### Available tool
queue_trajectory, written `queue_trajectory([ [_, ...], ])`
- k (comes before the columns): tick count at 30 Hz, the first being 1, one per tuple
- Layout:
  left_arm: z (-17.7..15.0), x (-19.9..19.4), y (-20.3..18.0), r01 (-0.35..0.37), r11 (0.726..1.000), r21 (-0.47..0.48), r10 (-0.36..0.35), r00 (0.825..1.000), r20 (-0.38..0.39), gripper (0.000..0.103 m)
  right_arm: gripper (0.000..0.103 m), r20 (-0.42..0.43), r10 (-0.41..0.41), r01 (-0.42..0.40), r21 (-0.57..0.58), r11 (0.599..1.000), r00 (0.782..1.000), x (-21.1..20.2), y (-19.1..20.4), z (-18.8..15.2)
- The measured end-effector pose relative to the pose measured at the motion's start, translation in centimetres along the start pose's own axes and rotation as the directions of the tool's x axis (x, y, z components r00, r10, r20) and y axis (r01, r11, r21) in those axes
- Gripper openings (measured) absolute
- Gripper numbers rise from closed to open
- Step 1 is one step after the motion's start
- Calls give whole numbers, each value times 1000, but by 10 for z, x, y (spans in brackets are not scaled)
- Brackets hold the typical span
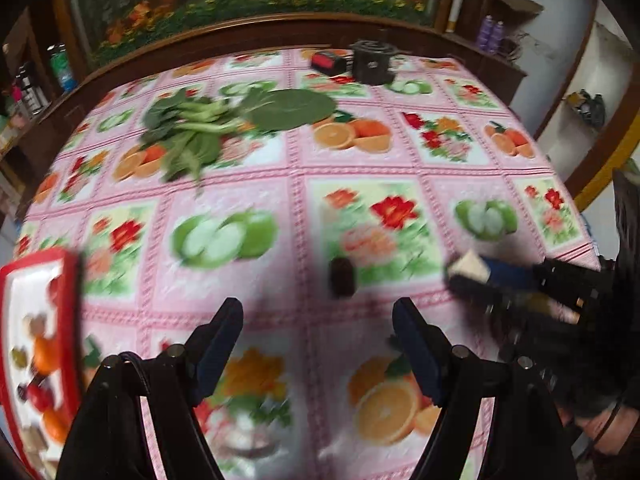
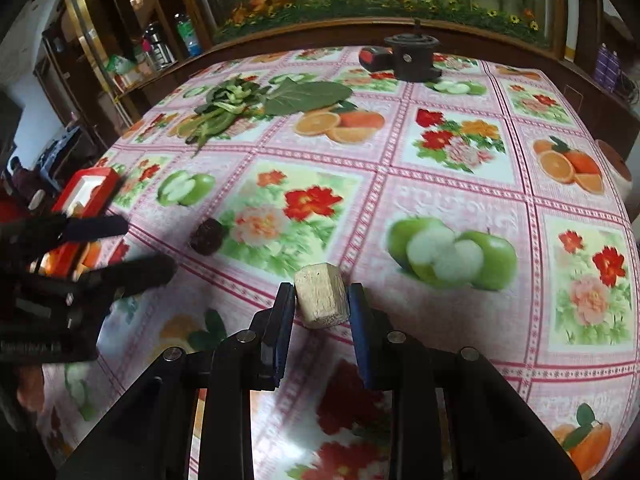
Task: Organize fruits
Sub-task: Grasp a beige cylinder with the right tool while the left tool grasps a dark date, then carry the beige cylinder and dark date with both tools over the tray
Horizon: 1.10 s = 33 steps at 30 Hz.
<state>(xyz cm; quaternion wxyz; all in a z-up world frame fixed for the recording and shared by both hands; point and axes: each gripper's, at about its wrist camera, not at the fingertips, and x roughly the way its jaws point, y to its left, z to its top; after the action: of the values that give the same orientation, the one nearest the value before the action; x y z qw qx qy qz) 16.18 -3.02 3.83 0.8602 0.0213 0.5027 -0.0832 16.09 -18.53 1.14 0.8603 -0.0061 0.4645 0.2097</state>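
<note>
right claw (image 2: 322,304): clamped on the pale block (image 2: 321,300), pads pressing both side faces. Block sits at the fingertips, low over the desk (image 2: 440,200); can't tell if it's lifted clear.
pale block: tan, faceted chunk, looks like a cut fruit piece (my guess). Long axis runs roughly along the fingers, front end poking out past the tips.
left claw (image 1: 318,322): spread wide, nothing between the fingers, hovering over the cloth near the desk's front edge.
dark fruit (image 1: 342,277): small dark red-brown lump, loose on the desk, just ahead of the left claw and slightly right of its centreline. In the right view it lies well off to the left of the right claw (image 2: 206,236).
red tray (image 1: 44,344): at the left edge of the desk, already carrying orange and red pieces. Close beside the left claw, well apart from the right.
key relation: tray lies to the left of the right claw, across the left claw's lane. Likely next move: carry the block leftward to the tray. Left hand is nearer both tray and dark fruit.
risk: arms crossing over the dark fruit.
leafy greens (image 1: 188,132): far side, not involved.
</note>
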Motion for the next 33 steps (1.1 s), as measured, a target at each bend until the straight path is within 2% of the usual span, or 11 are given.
queue_trajectory([
  [2, 5, 9, -4, 15, 1000, 7, -15, 1000, -2, 78, 27, 5, 4, -4, 0, 1000, 1000, -1, -2, -2],
  [5, 10, 18, -9, 41, 999, 27, -41, 999, -12, 65, 28, 10, 16, -16, 6, 1000, 1000, 0, -2, -1],
  [10, 8, 33, -14, 45, 996, 73, -43, 999, -34, 50, 28, 16, 8, -8, -12, 1000, 1000, 3, 0, 1],
  [14, 13, 34, -10, 62, 996, 70, -62, 998, -2, 23, 28, 20, -28, 29, -35, 999, 999, 7, 5, 4],
  [15, 14, 35, -7, 71, 996, 58, -71, 997, 3, 19, 28, 21, -37, 38, -41, 998, 999, 8, 7, 5],
  [18, 12, 33, 2, 115, 993, 11, -115, 993, 8, 19, 26, 21, -61, 62, -55, 997, 998, 9, 12, 5],
  [24, -10, 21, 8, 141, 990, -14, -140, 990, 11, 19, 26, 24, -54, 54, -10, 998, 998, 1, 11, 0],
  [31, -43, -6, 14, 177, 984, -5, -177, 984, 35, 19, 25, 33, -55, 56, -18, 998, 998, -17, 25, -18],
  [33, -53, -11, 15, 169, 986, 4, -169, 985, 30, 19, 26, 28, -60, 60, -14, 998, 998, -17, 28, -23],
])
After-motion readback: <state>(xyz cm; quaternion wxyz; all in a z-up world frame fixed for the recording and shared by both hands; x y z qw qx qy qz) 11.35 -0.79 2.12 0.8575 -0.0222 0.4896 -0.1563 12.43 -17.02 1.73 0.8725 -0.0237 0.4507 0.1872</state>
